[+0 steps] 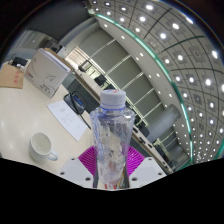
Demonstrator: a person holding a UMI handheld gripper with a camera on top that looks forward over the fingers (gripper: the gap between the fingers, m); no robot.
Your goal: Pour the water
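A clear plastic water bottle [110,135] with a pale cap stands upright between my fingers, lifted above the table. My gripper [111,164] is shut on the bottle, both purple pads [92,161] pressing its lower sides. A white mug [41,148] sits on the light table [25,115], down and to the left of the bottle. The bottle's base is hidden below my fingers.
A sheet of paper [68,118] lies on the table beyond the mug. A grey-and-white box [47,73] stands further back on the left. Dark chairs [78,100] stand behind the table, and a ceiling with rows of lights fills the upper right.
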